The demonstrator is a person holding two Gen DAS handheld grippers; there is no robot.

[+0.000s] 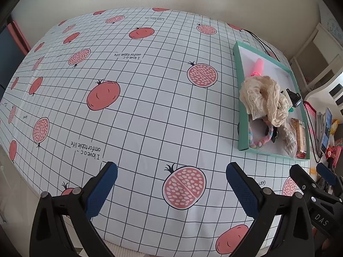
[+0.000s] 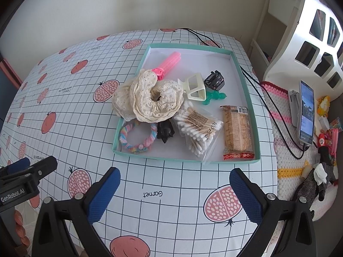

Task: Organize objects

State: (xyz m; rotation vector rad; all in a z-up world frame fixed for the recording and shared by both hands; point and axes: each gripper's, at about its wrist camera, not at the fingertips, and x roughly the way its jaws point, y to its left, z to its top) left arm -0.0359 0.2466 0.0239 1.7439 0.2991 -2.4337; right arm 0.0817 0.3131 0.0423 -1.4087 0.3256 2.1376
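Note:
A teal-rimmed tray (image 2: 244,70) with a white floor sits on the table and holds a cream lace scrunchie (image 2: 150,98), a pink hair roller (image 2: 169,63), a pastel braided hair tie (image 2: 137,137), a black clip (image 2: 165,130), a bag of cotton swabs (image 2: 199,128), a wrapped snack bar (image 2: 236,132), a cream claw clip (image 2: 196,86), a green piece (image 2: 215,97) and a small black device (image 2: 214,80). My right gripper (image 2: 174,184) is open, hovering short of the tray's near rim. My left gripper (image 1: 171,175) is open over bare cloth, with the tray (image 1: 239,90) off to its right.
The table wears a white grid cloth (image 1: 133,98) printed with pomegranates. A black cable (image 2: 268,105) runs past the tray's right side. Right of the table are a phone on a stand (image 2: 306,111), a crocheted mat (image 2: 287,167), small toys and a white shelf unit (image 2: 300,49).

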